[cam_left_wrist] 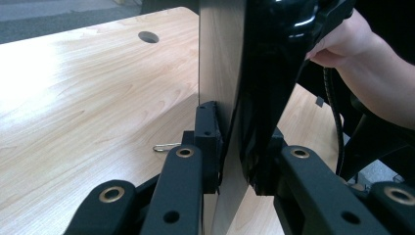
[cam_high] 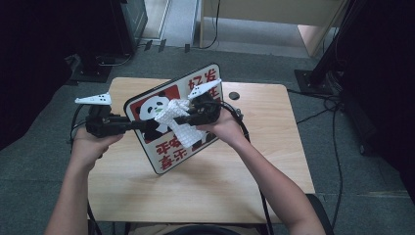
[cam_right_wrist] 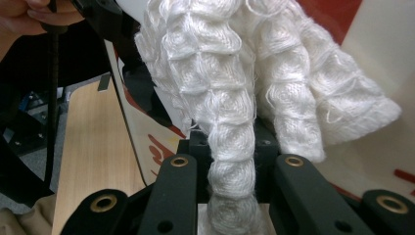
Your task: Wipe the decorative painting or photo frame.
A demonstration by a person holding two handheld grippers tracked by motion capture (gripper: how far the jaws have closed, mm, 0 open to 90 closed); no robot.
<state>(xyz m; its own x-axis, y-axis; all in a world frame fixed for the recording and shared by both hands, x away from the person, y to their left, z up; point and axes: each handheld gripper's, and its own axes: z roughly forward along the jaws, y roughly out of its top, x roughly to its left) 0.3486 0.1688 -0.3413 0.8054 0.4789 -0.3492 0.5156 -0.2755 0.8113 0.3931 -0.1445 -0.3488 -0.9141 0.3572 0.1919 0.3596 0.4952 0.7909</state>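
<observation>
Two grippers pinch: left gripper (cam_high: 142, 125) clamps the board's (cam_high: 161, 156) edge, right gripper (cam_high: 182, 119) squeezes the white cloth (cam_high: 181, 128) against its face.

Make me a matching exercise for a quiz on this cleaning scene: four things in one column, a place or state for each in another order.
Things:
1. panda sign board
2. white knitted cloth
3. left gripper
4. wooden table

Places or states:
A. clamped between the right gripper's jaws, hanging against the board's printed face
B. held tilted up off the tabletop
C. shut on the board's edge
D. light wood with a round hole near its far edge

Pairs: 1-B, 2-A, 3-C, 4-D
</observation>
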